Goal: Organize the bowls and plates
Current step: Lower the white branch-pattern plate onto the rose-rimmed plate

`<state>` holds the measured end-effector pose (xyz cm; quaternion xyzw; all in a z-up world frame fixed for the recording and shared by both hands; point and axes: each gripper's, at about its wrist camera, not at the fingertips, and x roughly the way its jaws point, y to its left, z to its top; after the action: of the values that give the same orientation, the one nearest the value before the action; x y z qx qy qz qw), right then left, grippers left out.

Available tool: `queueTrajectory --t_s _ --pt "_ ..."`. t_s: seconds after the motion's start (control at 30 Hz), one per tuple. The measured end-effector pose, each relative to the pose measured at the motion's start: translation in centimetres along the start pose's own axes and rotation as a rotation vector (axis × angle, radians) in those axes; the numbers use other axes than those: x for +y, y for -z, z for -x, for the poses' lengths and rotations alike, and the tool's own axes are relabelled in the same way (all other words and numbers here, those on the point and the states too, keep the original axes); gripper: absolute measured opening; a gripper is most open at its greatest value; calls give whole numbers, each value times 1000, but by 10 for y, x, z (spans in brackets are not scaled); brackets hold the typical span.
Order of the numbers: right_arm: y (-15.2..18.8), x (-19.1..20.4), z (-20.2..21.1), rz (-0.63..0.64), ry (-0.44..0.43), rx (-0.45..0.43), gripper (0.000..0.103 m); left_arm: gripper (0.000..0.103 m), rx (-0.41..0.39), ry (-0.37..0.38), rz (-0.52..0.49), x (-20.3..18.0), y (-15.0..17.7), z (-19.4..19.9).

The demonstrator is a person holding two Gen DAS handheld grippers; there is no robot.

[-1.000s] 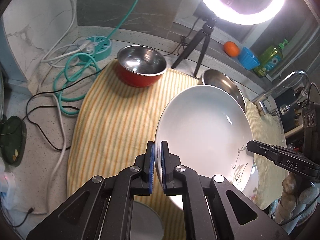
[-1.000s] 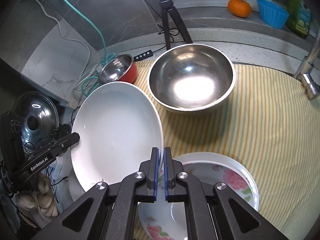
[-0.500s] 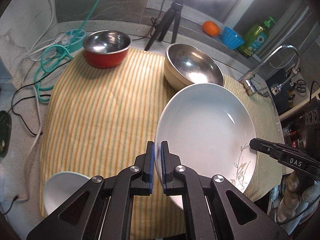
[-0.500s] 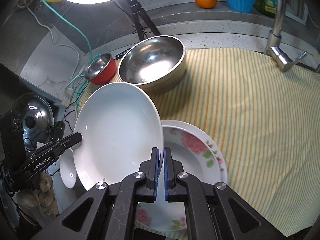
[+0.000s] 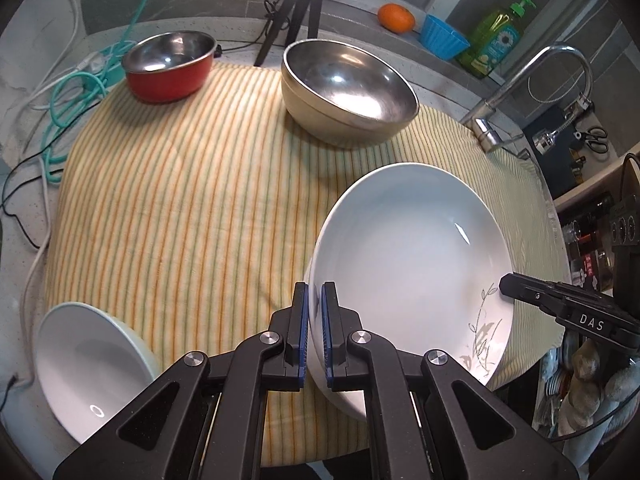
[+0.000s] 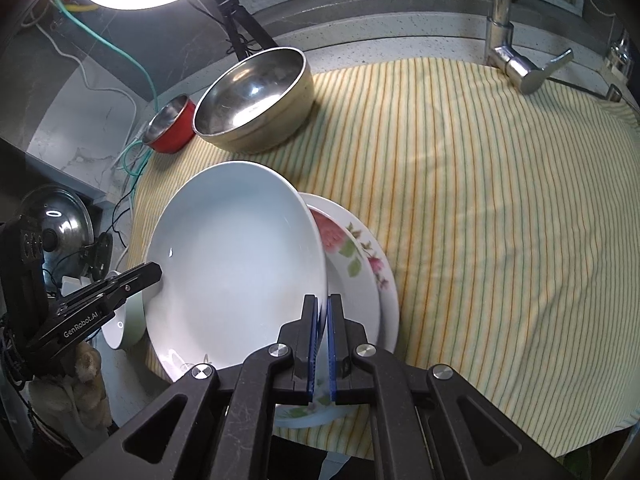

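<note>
Left wrist view: my left gripper [image 5: 315, 332] and right gripper [image 6: 323, 344] clamp their jaws on the white plate [image 5: 412, 256] above the floral plate [image 6: 360, 264].

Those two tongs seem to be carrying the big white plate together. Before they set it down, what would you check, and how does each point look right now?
1. Left tongs clamped on the white plate rim: ok.
2. Right tongs clamped on the opposite rim: ok.
3. Plate held clear of the striped cloth: ok; it is tilted, though.
4. Likely landing spot, the floral plate, lies just beside and beneath the white plate: ok.
5. Floral plate free of anything lying on it: cannot tell, the white plate hides much of it.
6. Steel bowl, red bowl and white bowl out of the way: ok.
</note>
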<state>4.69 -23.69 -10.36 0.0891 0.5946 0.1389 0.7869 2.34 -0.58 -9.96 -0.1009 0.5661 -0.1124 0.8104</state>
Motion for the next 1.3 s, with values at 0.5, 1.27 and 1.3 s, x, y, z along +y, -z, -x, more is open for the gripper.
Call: queueTrajectory --t_s 0.5,1.27,1.3 --pt "16 -19 -10 -32 11 39 5 4 41 -8 -28 -10 6 -13" --pt "15 -23 -20 -35 30 66 5 4 62 -26 -57 -15 3 -24" --pt "15 -23 -20 -33 31 67 5 4 63 -26 -60 -16 3 -24"
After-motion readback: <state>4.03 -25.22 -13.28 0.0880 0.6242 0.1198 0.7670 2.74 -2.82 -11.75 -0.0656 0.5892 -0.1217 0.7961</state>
